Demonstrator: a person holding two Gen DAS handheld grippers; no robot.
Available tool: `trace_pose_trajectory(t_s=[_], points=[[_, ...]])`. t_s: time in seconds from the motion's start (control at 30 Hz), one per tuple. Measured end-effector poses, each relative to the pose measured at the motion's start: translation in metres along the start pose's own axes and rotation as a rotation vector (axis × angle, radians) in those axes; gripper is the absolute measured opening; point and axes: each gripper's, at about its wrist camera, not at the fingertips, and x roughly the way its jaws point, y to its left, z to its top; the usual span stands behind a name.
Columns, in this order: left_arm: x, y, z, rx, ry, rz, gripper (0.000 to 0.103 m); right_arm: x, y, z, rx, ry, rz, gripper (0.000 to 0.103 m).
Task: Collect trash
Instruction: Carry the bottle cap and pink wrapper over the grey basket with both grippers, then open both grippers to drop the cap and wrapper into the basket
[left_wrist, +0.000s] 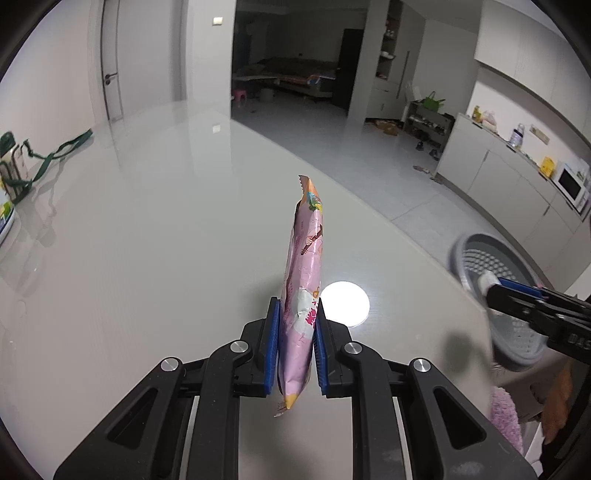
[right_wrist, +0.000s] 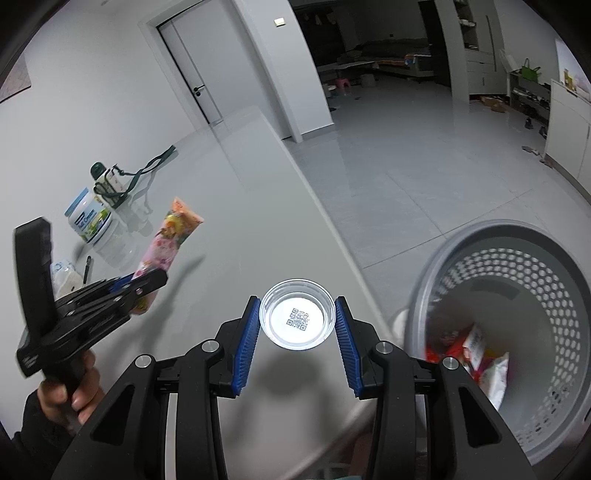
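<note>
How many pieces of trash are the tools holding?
2. The pink wrapper is pinched in the left tool. The clear plastic lid sits between the right tool's blue pads, beside the bin.

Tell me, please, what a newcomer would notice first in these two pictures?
First, the pink wrapper standing upright, pinched in the left gripper above the grey table. Next, the clear lid with a printed code, clamped in the right gripper. Right of it, off the table edge, the basket already holds wrappers.
</note>
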Motion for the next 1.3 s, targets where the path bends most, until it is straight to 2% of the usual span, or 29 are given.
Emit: trace_pose_trajectory(t_s=[0.23, 0.4, 0.67, 0.93, 1.13, 1.3], points=[[0.001, -0.068, 0.004, 0.033, -0.010, -0.069, 0.018, -0.024, -0.051, -0.011, 0.066, -0.033, -0.031, 0.039], [0.012, -0.125, 0.006, 0.080, 0.001, -0.111, 0.018, -0.042, -0.094, -0.022, 0.119, -0.040, -0.085, 0.039], [0.038, -0.198, 0.005, 0.141, 0.040, -0.117, 0.017, -0.070, -0.156, -0.042, 0.182, -0.050, -0.185, 0.039], [0.066, -0.246, -0.010, 0.191, 0.118, -0.138, 0.017, -0.073, -0.190, -0.059, 0.229, -0.032, -0.210, 0.040], [0.079, -0.256, -0.012, 0.178, 0.152, -0.130, 0.018, -0.067, -0.197, -0.067, 0.245, -0.018, -0.207, 0.040], [0.079, -0.262, -0.014, 0.182, 0.160, -0.106, 0.022, -0.066, -0.200, -0.066, 0.249, -0.023, -0.202, 0.040]])
